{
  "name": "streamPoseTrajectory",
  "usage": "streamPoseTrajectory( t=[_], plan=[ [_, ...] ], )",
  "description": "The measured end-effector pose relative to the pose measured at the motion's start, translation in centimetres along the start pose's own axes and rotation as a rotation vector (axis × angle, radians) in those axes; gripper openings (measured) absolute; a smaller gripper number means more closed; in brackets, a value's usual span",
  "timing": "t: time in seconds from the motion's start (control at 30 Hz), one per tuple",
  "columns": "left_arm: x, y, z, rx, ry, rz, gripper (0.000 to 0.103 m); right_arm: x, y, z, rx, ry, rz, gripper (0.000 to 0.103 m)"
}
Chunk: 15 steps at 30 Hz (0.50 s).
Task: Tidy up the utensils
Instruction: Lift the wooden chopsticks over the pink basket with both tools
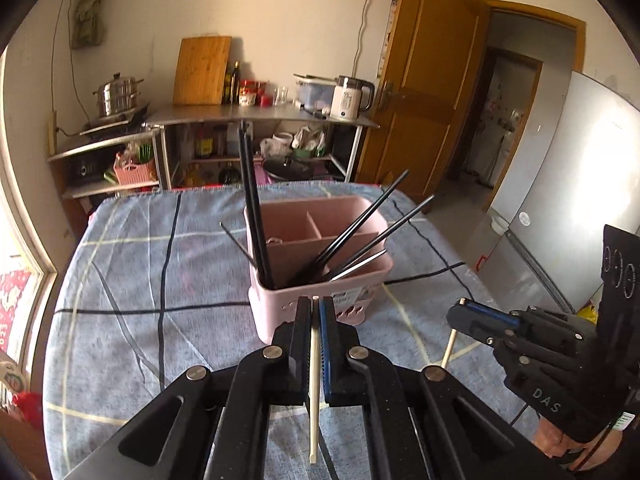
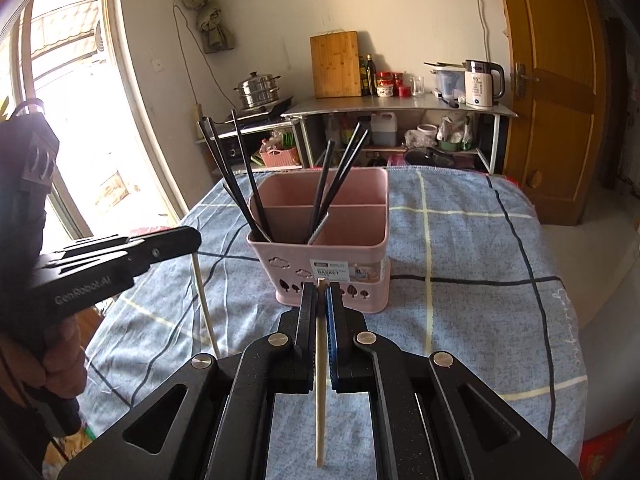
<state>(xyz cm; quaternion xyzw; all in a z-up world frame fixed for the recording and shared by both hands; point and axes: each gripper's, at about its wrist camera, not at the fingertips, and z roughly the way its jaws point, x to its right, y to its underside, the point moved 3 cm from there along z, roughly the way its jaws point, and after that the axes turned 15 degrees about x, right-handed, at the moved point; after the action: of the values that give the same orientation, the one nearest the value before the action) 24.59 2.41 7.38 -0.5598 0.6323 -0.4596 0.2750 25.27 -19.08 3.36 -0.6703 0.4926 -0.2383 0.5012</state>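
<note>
your table wears a blue checked cloth [image 2: 460,240]. on it stands the pink utensil basket [image 2: 320,264], split into compartments, with black chopsticks [image 2: 244,184] leaning in its near ones. your left gripper [image 1: 315,304] is clamped on 1 pale wooden chopstick [image 1: 314,380], just in front of the basket. your right gripper [image 2: 321,292] is clamped on another pale chopstick [image 2: 320,380], held upright, also just short of the basket.
</note>
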Motion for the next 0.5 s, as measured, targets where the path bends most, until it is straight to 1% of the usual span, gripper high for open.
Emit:
streamPoseTrajectory(
  t=[0.3, 0.5],
  plan=[
    [0.8, -1.3, -1.9, 0.036, 0.013, 0.01, 0.003, -0.5, -1.8, -1.5, 0.056, 0.006, -0.023, 0.005],
    [0.7, 0.1, -1.6, -0.001, 0.015, -0.003, 0.003, -0.8, -0.8, -1.4, 0.033, 0.003, -0.036, 0.005]
  ],
)
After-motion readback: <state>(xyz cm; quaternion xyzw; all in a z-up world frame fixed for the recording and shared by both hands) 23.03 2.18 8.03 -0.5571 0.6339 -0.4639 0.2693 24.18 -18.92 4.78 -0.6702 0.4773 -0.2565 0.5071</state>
